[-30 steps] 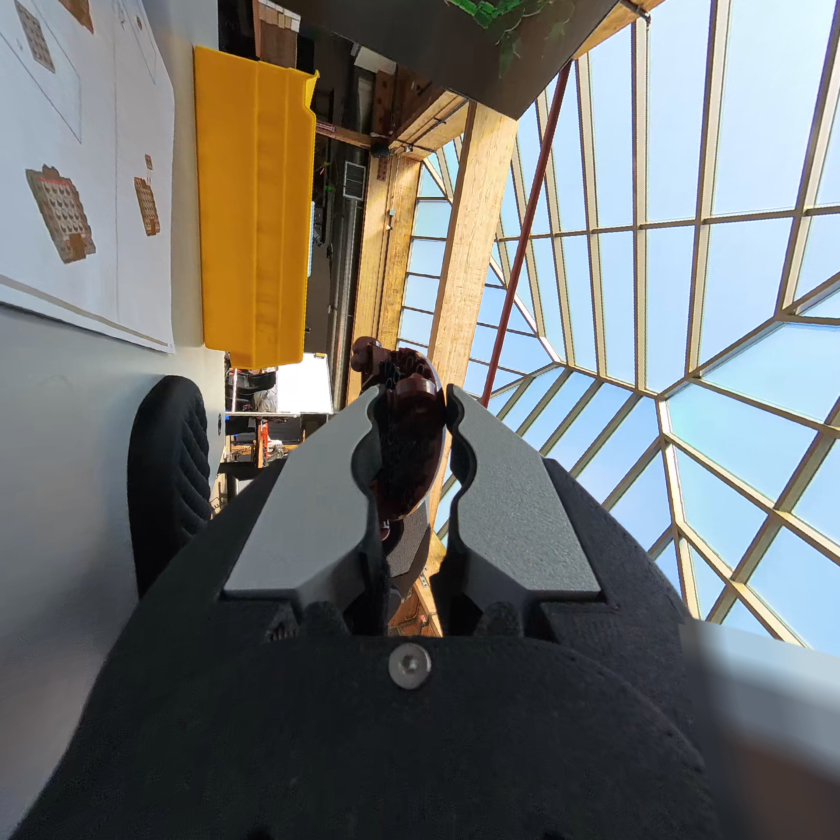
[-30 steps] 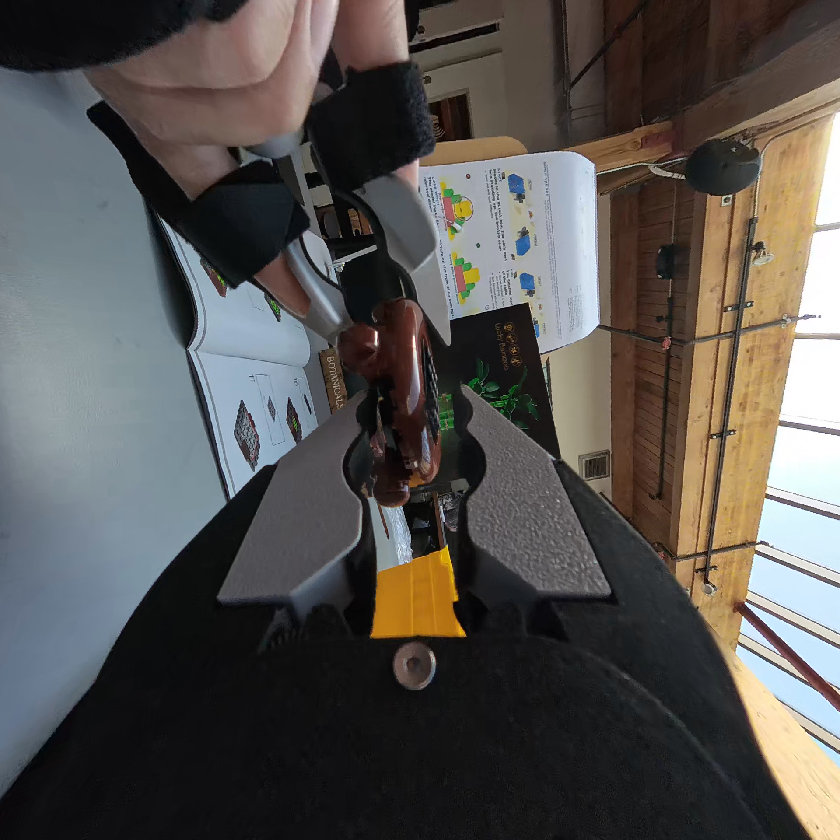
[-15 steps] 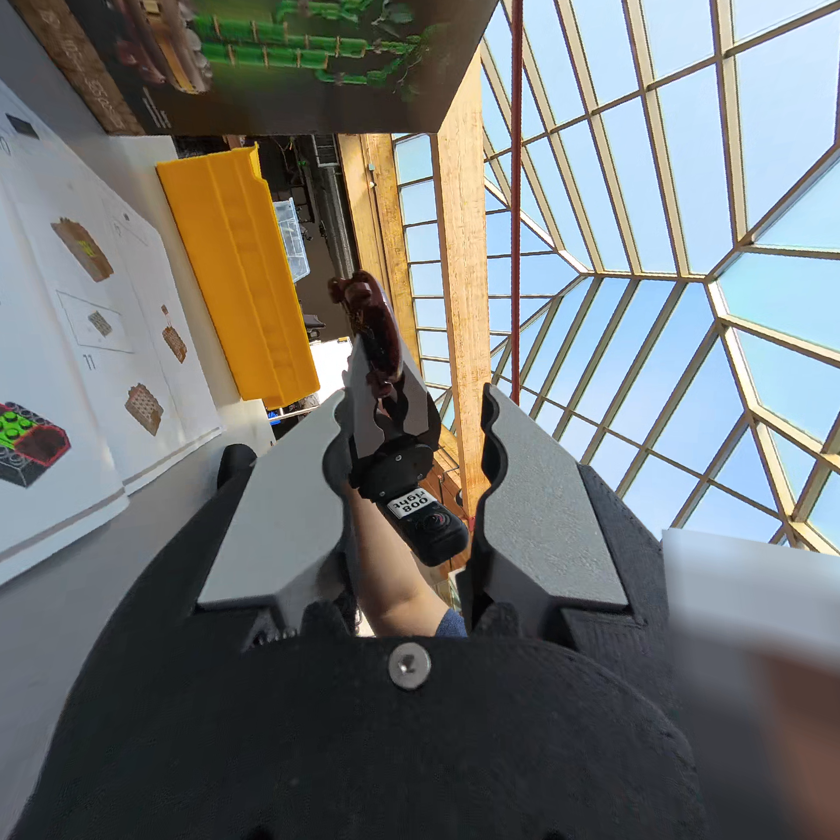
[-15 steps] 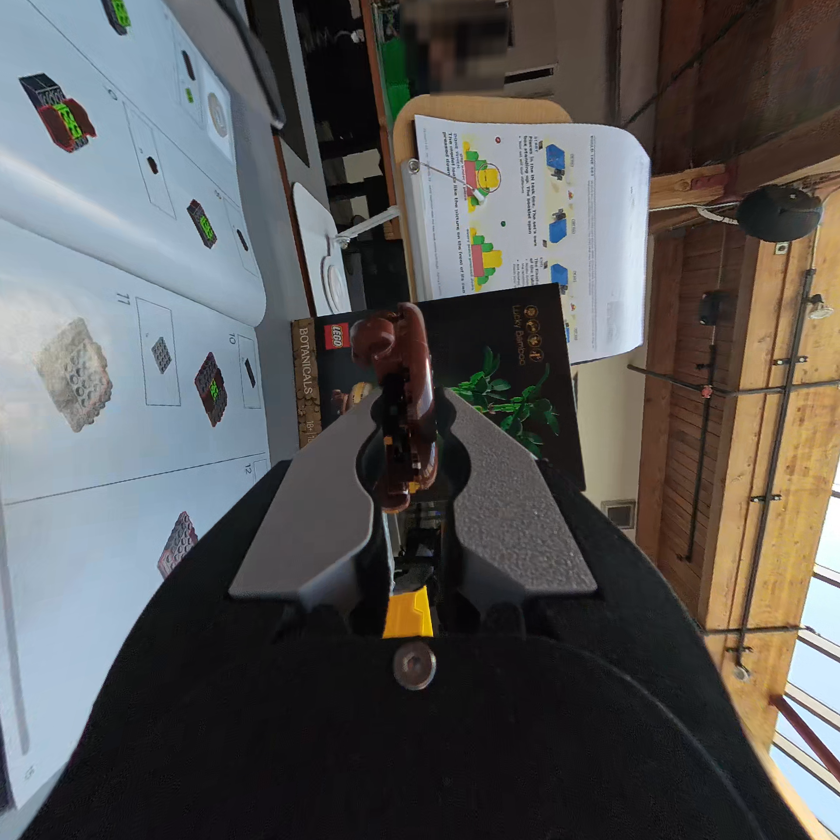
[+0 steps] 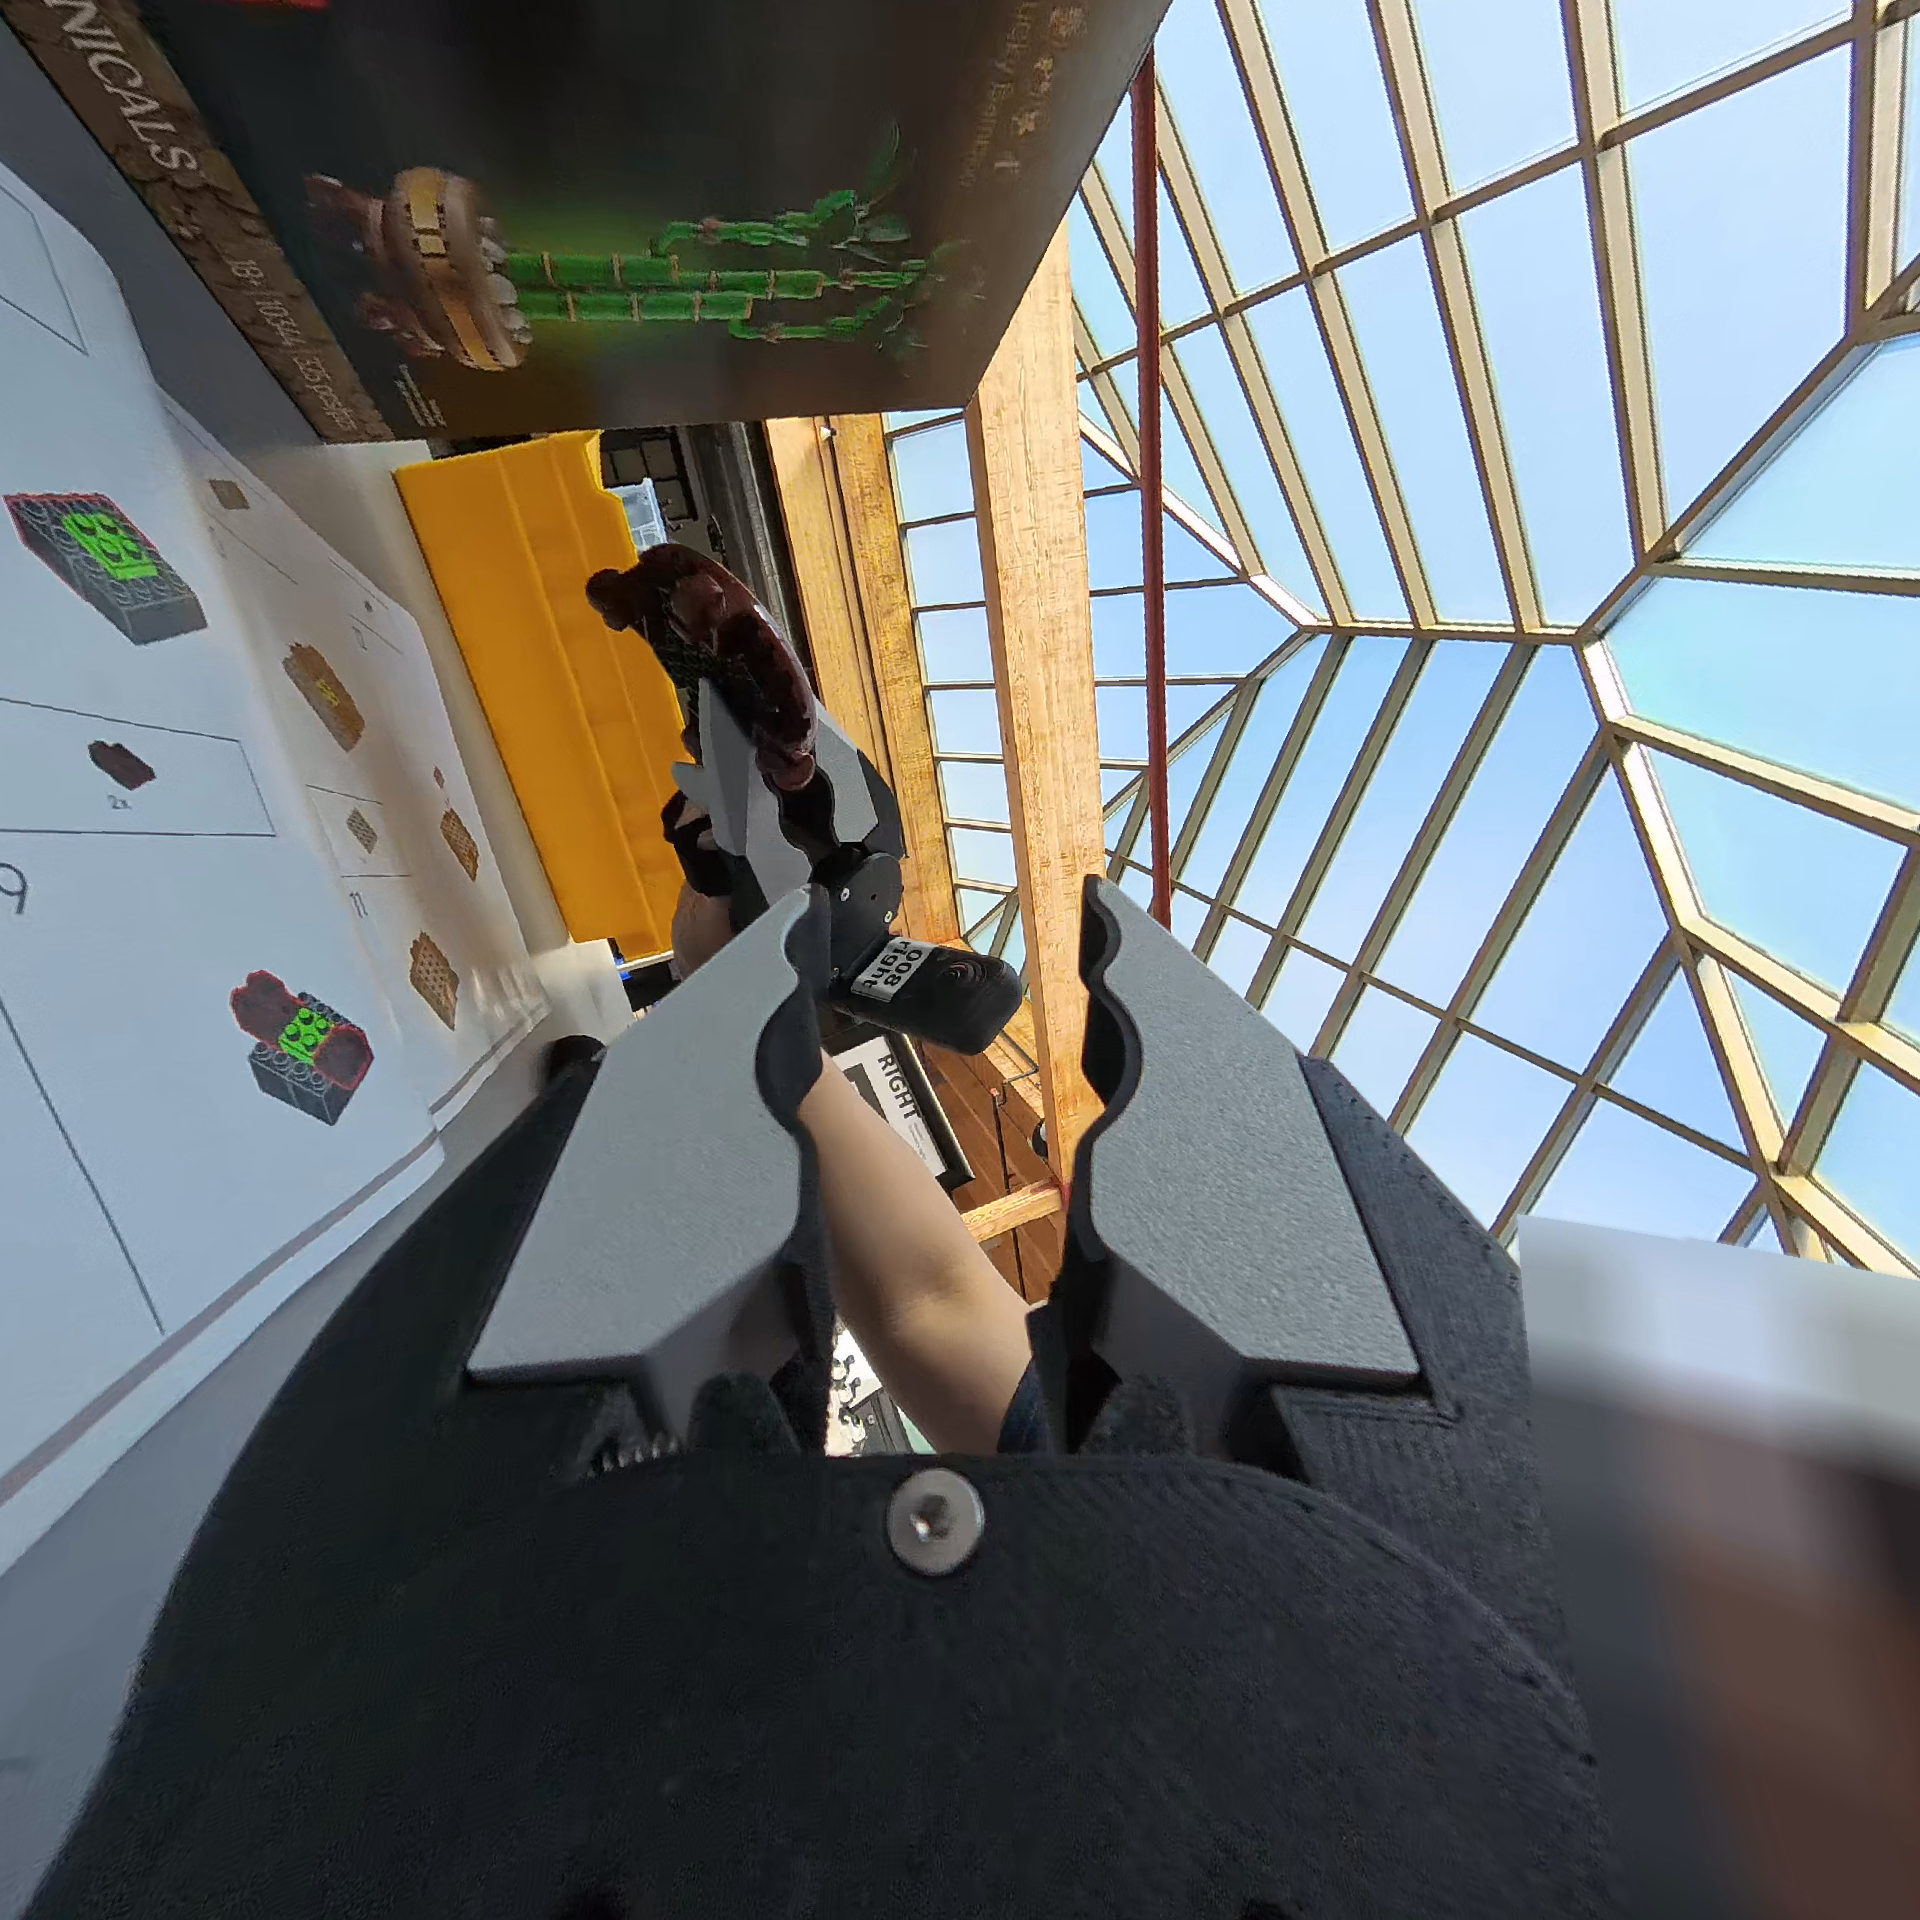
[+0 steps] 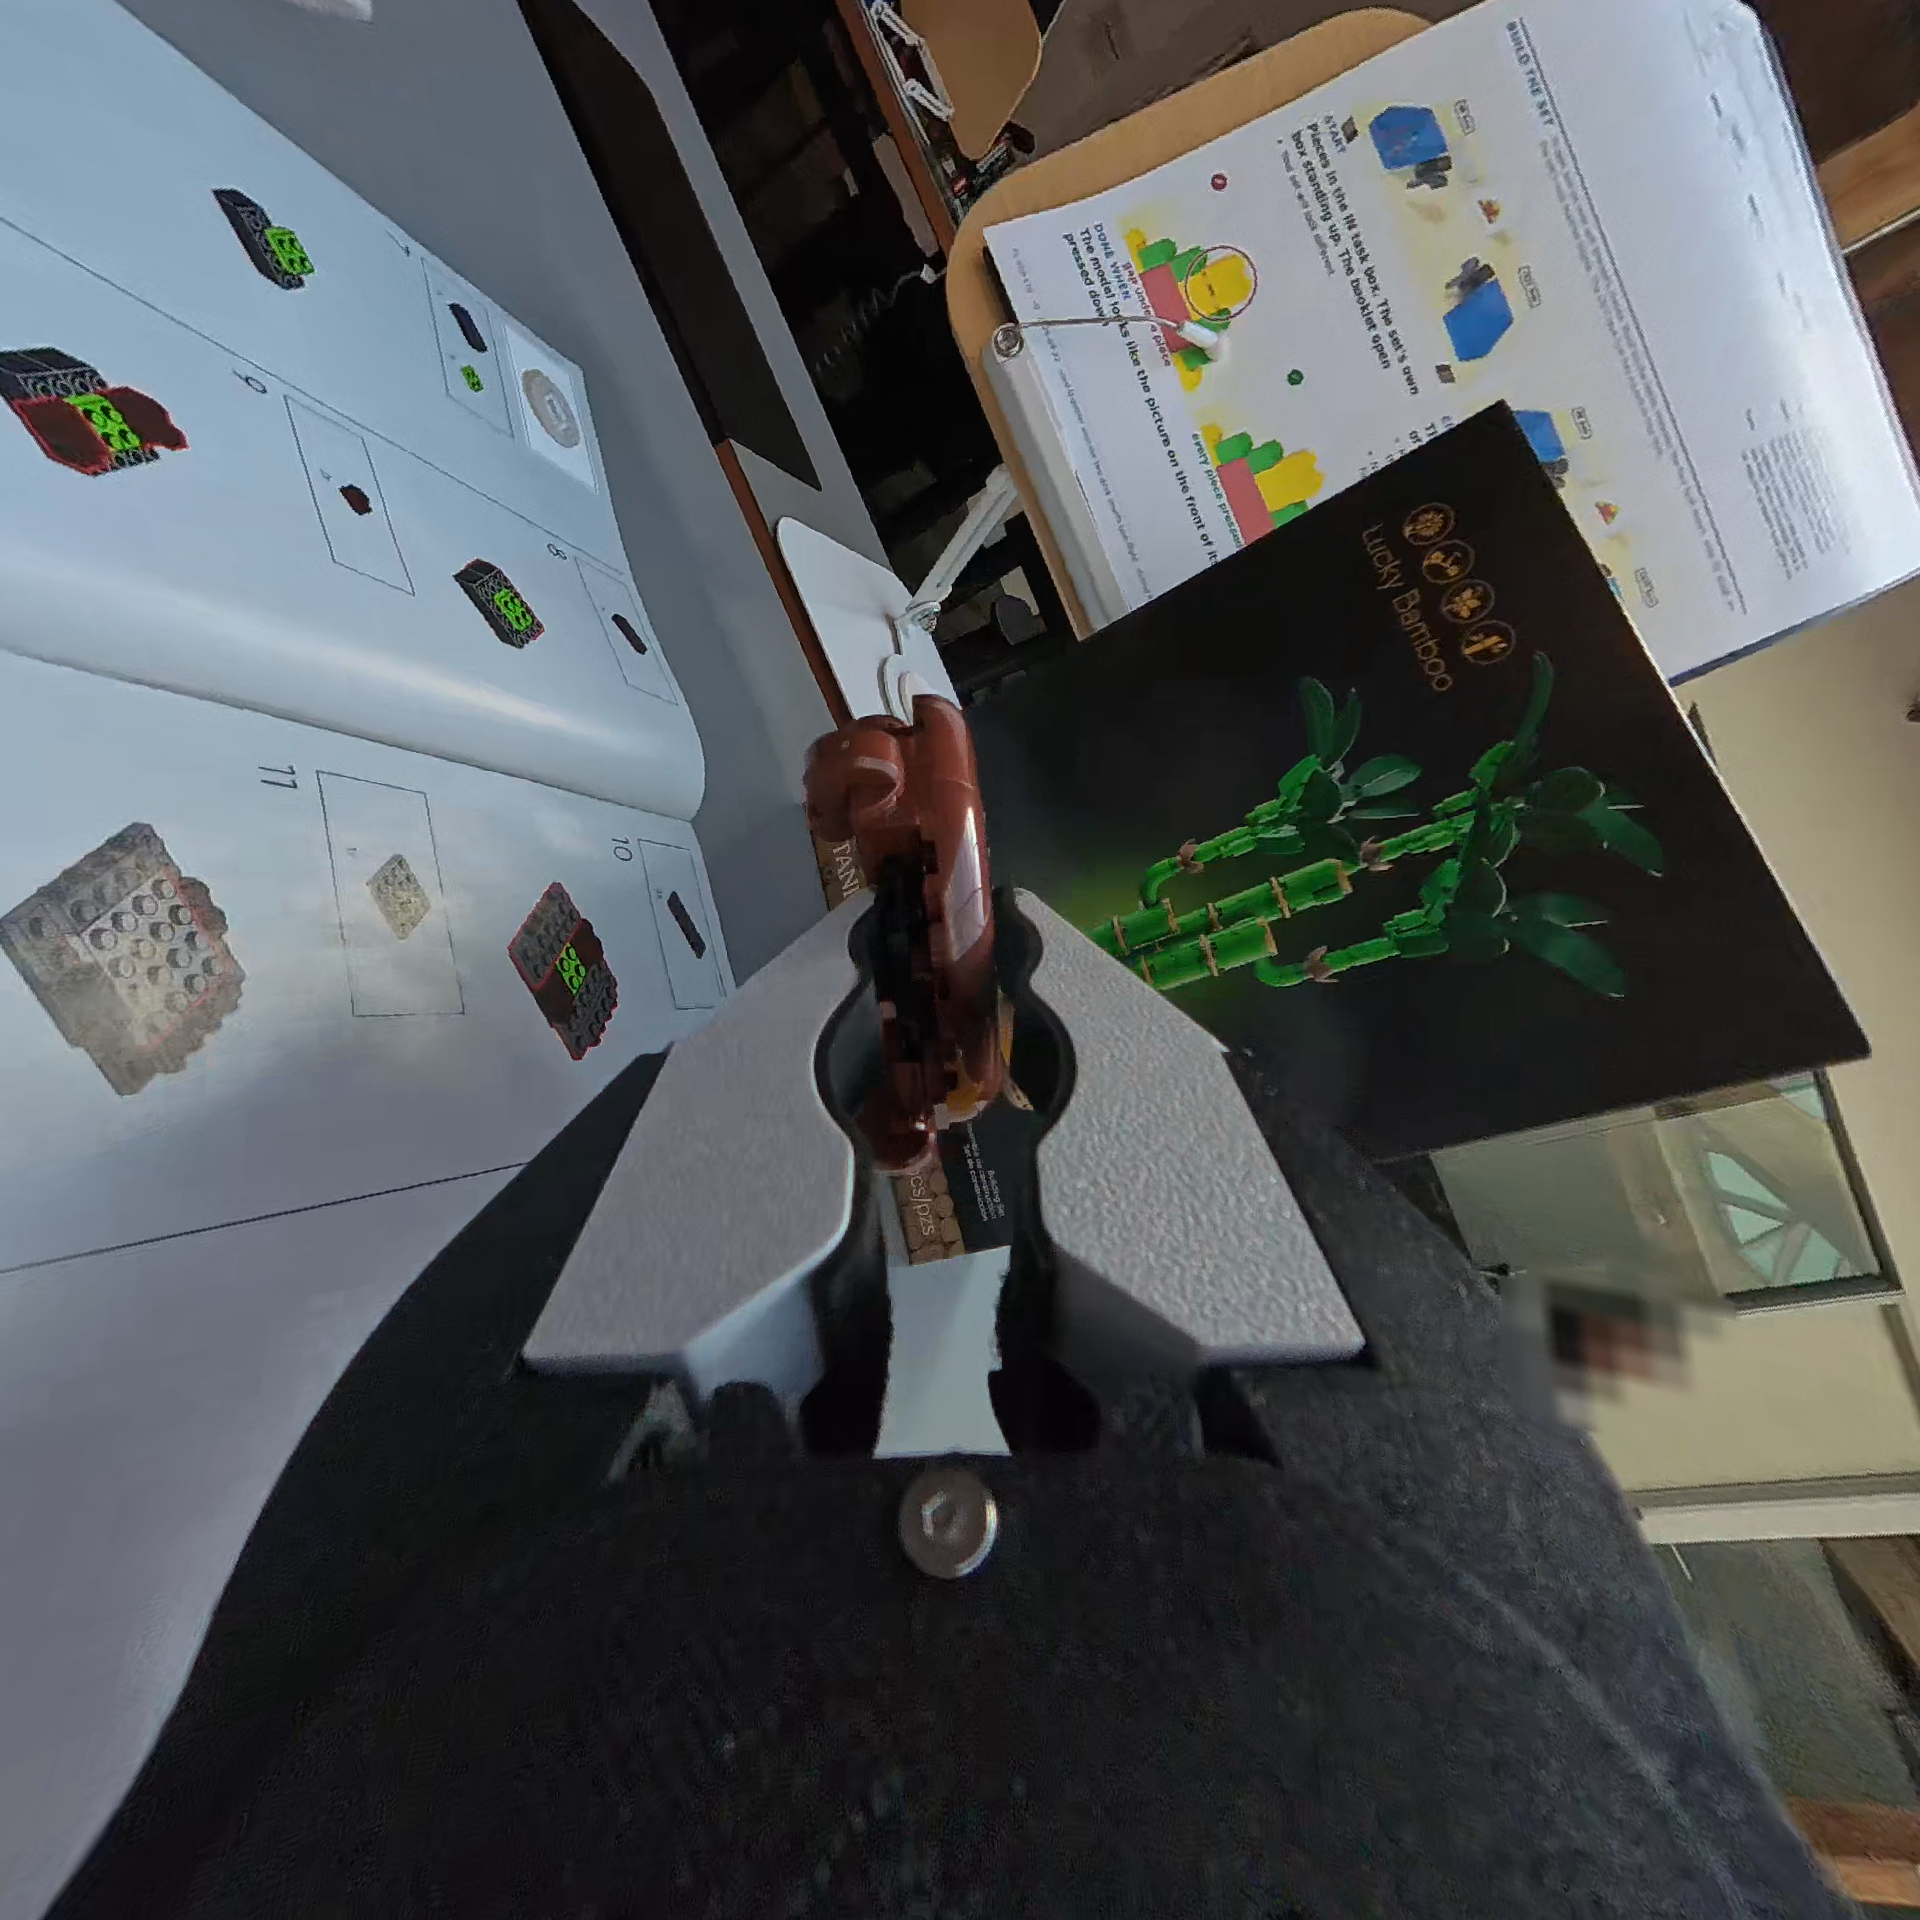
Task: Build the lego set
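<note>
1. Glass roof panels in pale wooden framing (image 5: 1455,520) fill the left wrist view from 12 to 4 o'clock, with a thick timber beam (image 5: 1039,644) running through its middle.
2. At 6 o'clock in that view, the left gripper (image 5: 940,997) stands with its grey fingers spread wide and nothing between them; a bare forearm (image 5: 914,1268) shows through the gap.
3. Beyond it, toward 11 o'clock, the right gripper (image 5: 758,727) is held up off the table, tilted, its fingers clamped on the brown lego assembly (image 5: 727,644).
4. In the right wrist view, the same right gripper (image 6: 930,935) pinches the brown lego assembly (image 6: 925,883) edge-on, the rounded end sticking out past the fingertips toward 12 o'clock.
5. A yellow bin (image 5: 540,665) lies at 10 o'clock in the left wrist view; its contents cannot be seen.
6. An open instruction booklet (image 6: 312,727) covers the grey table (image 6: 125,1403) at 9 o'clock in the right wrist view.
7. The dark set box (image 6: 1455,810) with green bamboo artwork stands at 2 o'clock, a printed sheet (image 6: 1507,260) propped behind it.
</note>
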Demonstrator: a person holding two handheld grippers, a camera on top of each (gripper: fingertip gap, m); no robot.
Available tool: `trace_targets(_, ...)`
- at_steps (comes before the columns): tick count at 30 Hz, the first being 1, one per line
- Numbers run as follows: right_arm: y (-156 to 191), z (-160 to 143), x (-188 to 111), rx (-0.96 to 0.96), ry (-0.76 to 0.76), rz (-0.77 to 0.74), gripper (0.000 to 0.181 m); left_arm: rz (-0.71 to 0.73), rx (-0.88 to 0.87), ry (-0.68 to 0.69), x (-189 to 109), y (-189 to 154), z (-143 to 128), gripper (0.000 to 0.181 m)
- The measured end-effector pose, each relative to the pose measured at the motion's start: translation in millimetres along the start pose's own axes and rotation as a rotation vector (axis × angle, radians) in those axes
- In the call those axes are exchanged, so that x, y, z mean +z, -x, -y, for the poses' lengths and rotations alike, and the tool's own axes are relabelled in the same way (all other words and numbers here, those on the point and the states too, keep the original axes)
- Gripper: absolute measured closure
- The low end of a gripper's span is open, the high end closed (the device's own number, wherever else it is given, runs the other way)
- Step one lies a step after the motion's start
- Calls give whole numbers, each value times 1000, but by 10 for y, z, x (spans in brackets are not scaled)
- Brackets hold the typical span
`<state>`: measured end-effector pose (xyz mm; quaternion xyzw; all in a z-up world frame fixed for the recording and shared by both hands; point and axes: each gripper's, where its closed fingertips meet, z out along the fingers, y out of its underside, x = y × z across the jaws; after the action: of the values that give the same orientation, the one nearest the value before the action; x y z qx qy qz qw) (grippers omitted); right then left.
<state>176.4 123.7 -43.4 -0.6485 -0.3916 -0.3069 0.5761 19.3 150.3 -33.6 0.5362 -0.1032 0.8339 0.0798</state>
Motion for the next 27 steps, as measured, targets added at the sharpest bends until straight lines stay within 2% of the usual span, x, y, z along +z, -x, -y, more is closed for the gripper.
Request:
trace_targets(13,-96,-340,-43,154,46,4,163,-13,-29,-29,-50,30,65,137)
trace_targets(27,-41,-332,-51,159,46,19,163,-25,-43,-42,-65,24,85,138)
